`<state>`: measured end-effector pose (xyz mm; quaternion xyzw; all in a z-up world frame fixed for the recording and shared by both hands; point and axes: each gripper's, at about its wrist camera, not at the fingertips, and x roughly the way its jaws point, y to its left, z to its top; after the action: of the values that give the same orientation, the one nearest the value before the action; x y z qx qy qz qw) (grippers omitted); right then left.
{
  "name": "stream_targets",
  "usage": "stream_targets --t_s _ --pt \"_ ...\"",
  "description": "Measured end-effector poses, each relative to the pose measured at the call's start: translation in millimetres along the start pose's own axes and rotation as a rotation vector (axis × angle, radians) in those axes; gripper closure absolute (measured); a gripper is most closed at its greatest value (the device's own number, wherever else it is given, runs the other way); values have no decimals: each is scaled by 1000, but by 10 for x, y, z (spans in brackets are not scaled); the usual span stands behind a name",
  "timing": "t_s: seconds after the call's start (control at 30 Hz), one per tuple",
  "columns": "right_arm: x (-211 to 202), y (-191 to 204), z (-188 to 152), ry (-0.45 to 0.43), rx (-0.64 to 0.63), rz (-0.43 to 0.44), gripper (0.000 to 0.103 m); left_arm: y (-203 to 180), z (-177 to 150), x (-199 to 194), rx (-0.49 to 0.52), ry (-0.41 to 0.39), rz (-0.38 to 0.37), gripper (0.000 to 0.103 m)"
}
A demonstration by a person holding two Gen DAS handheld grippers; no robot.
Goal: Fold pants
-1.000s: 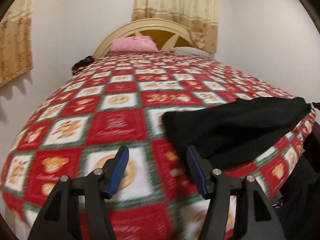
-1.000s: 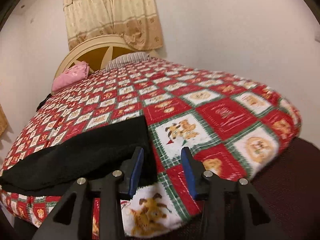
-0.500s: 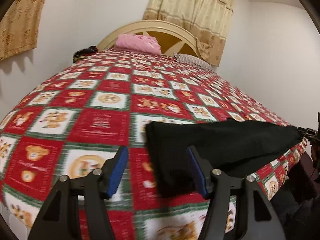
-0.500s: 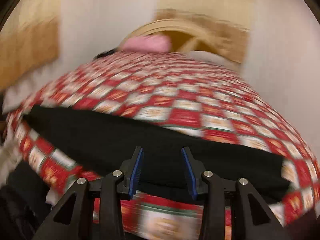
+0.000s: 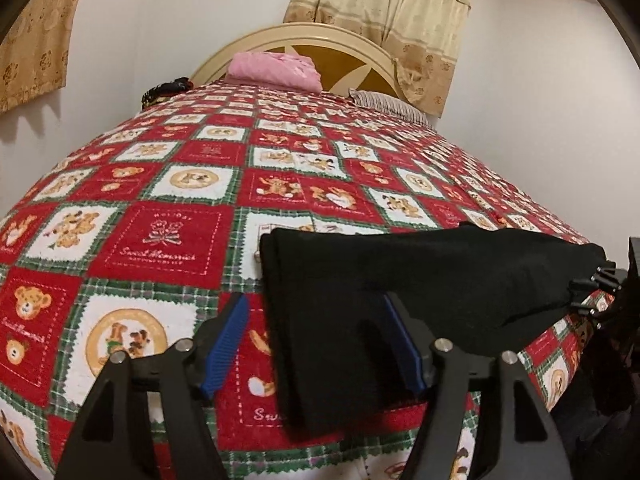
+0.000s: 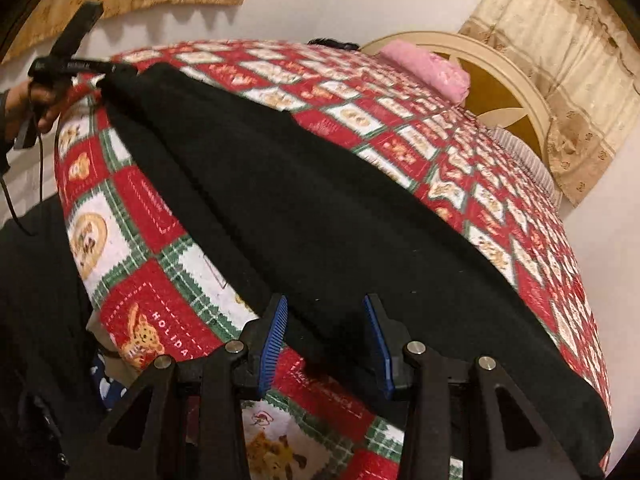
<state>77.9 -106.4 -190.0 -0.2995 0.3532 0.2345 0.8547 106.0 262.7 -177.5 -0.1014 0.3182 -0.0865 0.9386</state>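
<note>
Black pants (image 5: 400, 292) lie folded lengthwise across the frame's lower half on my bedspread (image 5: 168, 232). My left gripper (image 5: 316, 340), jaws just widening, straddles one end; my right gripper (image 6: 324, 340) hovers half-open, empty, at mid-length, likely for the next fold.

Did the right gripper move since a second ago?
Yes. The right gripper swung along the bed's near edge: the headboard went from upper left to upper right, and its fingers now hover over the black pants.
</note>
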Motion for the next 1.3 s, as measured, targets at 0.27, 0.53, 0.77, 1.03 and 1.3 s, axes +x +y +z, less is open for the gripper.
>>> stream_targets --t_s 0.27,0.53,0.77,1.03,1.3 --pt "62 -91 -7 16 15 -16 97 -24 1 80 -7 26 5 32" --pt "-193 -70 -62 22 5 49 100 10 60 -1 -7 16 10 32" --pt "68 13 -176 78 -31 29 100 -76 79 -63 13 7 1 32" --pt "-163 -59 -70 53 -25 60 84 -215 127 -121 36 -16 -17 25" --pt "-85 219 696 -93 27 245 53 -545 73 142 130 63 47 22"
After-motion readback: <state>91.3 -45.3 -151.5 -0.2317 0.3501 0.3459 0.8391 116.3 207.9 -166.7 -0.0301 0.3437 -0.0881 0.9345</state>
